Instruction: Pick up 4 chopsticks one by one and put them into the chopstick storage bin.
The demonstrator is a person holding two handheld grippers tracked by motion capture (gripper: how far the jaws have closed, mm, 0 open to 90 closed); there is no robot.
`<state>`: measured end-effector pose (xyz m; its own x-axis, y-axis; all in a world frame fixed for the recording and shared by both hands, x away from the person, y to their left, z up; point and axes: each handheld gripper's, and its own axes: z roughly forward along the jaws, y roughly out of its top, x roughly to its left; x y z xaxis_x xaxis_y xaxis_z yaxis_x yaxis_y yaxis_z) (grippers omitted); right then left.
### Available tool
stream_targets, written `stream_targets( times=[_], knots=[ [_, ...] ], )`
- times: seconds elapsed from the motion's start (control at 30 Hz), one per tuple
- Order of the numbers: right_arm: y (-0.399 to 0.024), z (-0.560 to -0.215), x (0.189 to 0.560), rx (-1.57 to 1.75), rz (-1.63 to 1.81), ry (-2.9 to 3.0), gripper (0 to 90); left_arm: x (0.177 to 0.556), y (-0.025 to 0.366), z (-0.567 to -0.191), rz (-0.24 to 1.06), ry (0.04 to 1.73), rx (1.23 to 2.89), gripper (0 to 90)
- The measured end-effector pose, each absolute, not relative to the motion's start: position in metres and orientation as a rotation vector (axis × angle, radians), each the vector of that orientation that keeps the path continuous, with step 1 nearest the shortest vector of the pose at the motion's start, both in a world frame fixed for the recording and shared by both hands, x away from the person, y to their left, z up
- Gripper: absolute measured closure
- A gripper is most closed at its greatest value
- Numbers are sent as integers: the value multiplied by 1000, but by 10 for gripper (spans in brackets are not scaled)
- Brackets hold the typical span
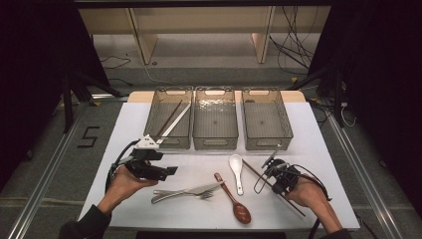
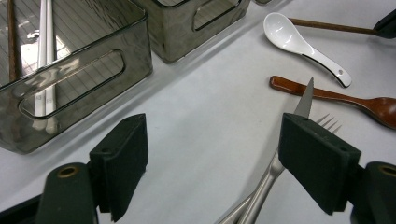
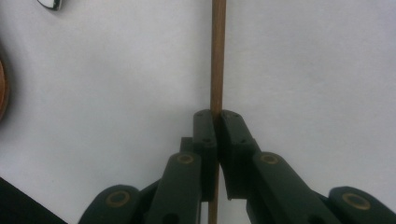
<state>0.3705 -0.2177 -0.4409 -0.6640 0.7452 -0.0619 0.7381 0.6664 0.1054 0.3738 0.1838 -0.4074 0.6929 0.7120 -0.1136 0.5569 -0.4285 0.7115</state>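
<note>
Your left gripper (image 2: 212, 163) hangs over the white table (image 1: 308, 149) with its jaws spread wide and nothing between them; the steel knife (image 2: 303, 100) and steel fork (image 2: 327, 123) lie just beyond its right jaw.

Your right gripper (image 3: 217, 122) has its jaws pinched tight on the thin brown wooden chopstick (image 3: 218, 51), which lies low over the table near its right front corner.

Risks, in my judgement: the grip sits on a narrow round stick, so it may roll or pivot between the pads on the lift. The long free end could sweep into the white ceramic spoon (image 1: 236, 169) or the dark red wooden spoon (image 1: 234, 199) beside it, or catch a bin rim on the way in.

Containers, left to right: the left smoked clear plastic bin (image 1: 186, 107) holds one brown chopstick (image 1: 169, 119) and one white chopstick (image 1: 175, 123) leaning along its length. The middle bin (image 1: 214, 142) and the right bin (image 1: 266, 142) show nothing inside.
</note>
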Motion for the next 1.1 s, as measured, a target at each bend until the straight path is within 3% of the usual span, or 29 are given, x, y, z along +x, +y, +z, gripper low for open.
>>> stream_targets(
  times=[0.4,1.1],
  knots=[
    [-204,-414,358,1057,284,2762,861,374,179,-408,236,924,2176,230],
    [-146,-406,331,663,335,2852,860,366,145,-401,198,718,2251,202]
  ],
)
